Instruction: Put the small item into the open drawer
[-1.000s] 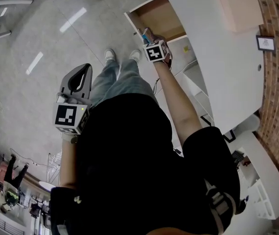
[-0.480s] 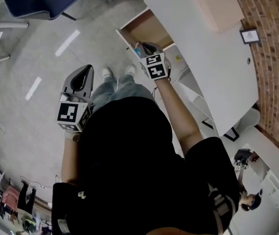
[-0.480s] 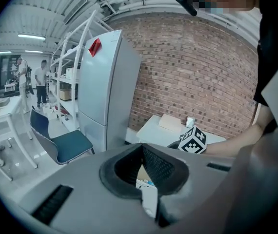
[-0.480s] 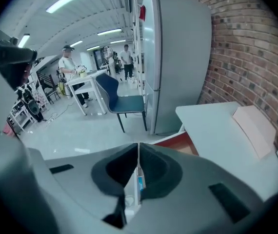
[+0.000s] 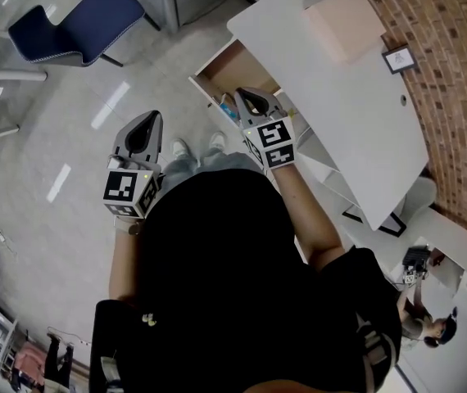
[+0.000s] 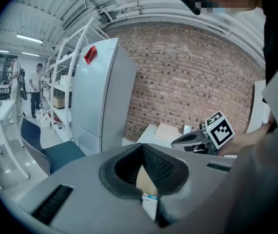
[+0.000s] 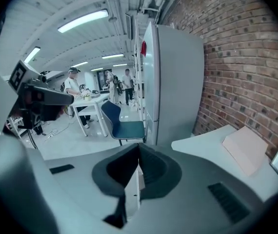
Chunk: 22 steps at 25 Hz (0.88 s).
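Right grey gripper (image 5: 244,94) just snapped shut, empty, beside open wooden drawer (image 5: 246,64); small blue-white box (image 5: 228,109) inside. Left grey gripper (image 5: 152,117) closed, empty too.

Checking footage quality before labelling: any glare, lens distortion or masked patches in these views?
Head view: glare streaks on the floor. Left gripper view: fisheye, dark corners, mosaic patch top right. Right gripper view: fisheye bending the brick wall, ceiling lights blown out.

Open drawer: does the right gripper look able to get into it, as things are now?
Probably yes. The right gripper hangs over the open drawer, whose top is uncovered; nothing shows between them. Its jaws, just closed, hold nothing.
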{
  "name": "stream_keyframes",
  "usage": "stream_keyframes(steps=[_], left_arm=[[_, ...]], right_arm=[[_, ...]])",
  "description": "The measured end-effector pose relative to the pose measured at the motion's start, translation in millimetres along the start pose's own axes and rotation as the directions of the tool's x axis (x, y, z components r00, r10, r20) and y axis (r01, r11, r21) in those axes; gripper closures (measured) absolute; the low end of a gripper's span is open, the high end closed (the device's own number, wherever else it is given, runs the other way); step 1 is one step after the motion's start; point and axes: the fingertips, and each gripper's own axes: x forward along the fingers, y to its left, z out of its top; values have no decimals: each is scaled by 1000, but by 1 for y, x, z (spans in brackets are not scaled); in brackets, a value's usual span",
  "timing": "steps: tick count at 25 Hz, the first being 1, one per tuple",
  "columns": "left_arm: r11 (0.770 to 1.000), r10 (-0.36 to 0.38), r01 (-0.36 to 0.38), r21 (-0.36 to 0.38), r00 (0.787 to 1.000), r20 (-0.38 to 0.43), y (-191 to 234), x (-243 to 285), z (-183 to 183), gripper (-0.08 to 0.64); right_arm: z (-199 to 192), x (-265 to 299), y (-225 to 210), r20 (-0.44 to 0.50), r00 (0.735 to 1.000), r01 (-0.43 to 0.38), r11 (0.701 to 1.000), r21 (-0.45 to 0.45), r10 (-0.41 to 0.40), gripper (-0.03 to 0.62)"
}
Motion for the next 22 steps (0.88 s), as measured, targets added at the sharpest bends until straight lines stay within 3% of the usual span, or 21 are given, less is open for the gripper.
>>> stream_keyframes(steps=[10, 22], left_arm=[[998, -58, 55, 42, 996, 61, -1, 5, 28, 557], [993, -98, 91, 70, 990, 100, -5, 6, 46, 557]], right_arm=[[60, -51, 3, 159, 987, 18, 999, -35, -12, 580], [87, -86, 7, 284, 958, 47, 998, -38, -34, 580]])
